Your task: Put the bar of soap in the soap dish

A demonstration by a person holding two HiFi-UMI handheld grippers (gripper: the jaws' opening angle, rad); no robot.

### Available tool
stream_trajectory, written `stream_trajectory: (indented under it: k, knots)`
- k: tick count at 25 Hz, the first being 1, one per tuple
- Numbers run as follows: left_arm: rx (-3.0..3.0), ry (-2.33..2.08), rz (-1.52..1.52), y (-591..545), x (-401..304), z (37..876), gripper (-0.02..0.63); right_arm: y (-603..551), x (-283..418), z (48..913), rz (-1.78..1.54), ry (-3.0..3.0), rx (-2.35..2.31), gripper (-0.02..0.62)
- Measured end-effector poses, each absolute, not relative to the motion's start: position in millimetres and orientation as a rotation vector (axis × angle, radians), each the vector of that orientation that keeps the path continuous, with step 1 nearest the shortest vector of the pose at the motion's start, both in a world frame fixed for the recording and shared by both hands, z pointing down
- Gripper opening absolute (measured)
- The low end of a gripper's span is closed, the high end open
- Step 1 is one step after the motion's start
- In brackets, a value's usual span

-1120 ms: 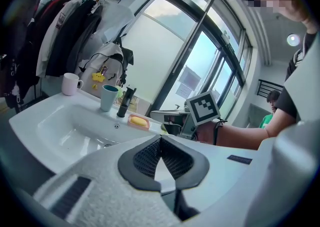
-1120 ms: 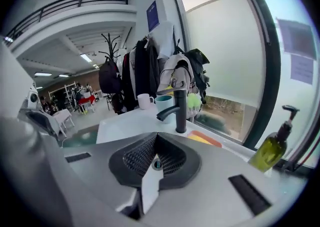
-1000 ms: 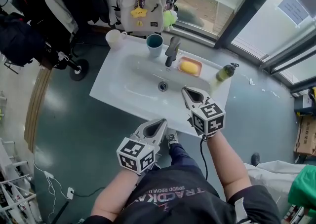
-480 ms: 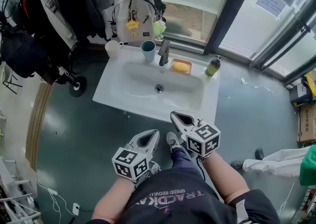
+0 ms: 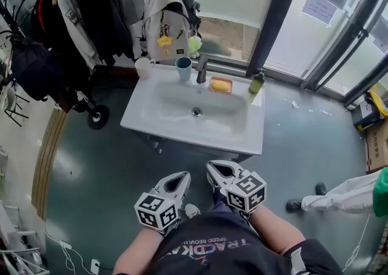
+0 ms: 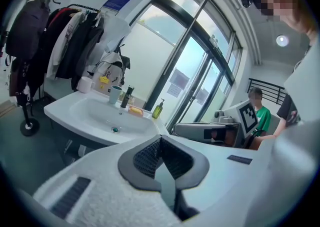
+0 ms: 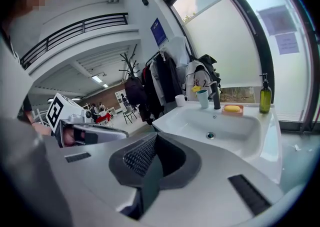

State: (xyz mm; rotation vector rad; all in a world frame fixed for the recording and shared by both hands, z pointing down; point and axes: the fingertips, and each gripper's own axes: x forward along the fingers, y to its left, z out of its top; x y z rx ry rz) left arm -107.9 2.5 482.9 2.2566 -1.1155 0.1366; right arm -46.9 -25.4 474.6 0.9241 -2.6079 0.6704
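- The grey-green floor (image 5: pixel 91 165) lies under me, and tall windows (image 5: pixel 327 13) run along the far right side of the room.
- The white sink (image 5: pixel 248 137) stands ahead of me against the far wall. Its front edge is well apart from both of my grippers.
- Dark coats (image 5: pixel 91 13) hang on a rack left of the sink, and a pale backpack (image 5: pixel 165 25) hangs just behind the sink's back edge.
- Another person's pale trouser leg (image 5: pixel 339 198) reaches in from the right edge of the head view.
- My left gripper (image 5: pixel 183 175) is clenched on nothing: its dark pads meet at the tips and only floor shows below them.
- My right gripper (image 5: pixel 210 165) is just beside the left one, also clenched and empty, and it points toward the sink.
- A green pump bottle (image 5: pixel 256 82) stands upright at the sink's back right corner.
- The dark faucet (image 5: pixel 201 72) rises from the middle of the back edge.
- A teal cup (image 5: pixel 183 68) stands just left of the faucet, and a white cup (image 5: pixel 143 66) sits at the back left corner.
- The orange soap dish (image 5: pixel 229 88) rests on the back edge, between the faucet and the bottle.
- The yellow bar of soap (image 5: pixel 220 85) lies in the soap dish.
- The drain (image 5: pixel 196 111) sits at the middle of the basin.
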Motion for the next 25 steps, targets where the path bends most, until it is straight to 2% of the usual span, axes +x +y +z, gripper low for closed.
stream_trajectory:
  k: [10, 25]
  knots:
    - [2.257, -1.057, 0.143, 48, -114, 489, 0.009, 40, -56, 483, 0.697, -2.589, 0.944, 0.011]
    - [2.316, -1.022, 0.162, 63, -92, 480, 0.009, 64, -38, 477, 0.722, -2.597, 0.993, 0.011]
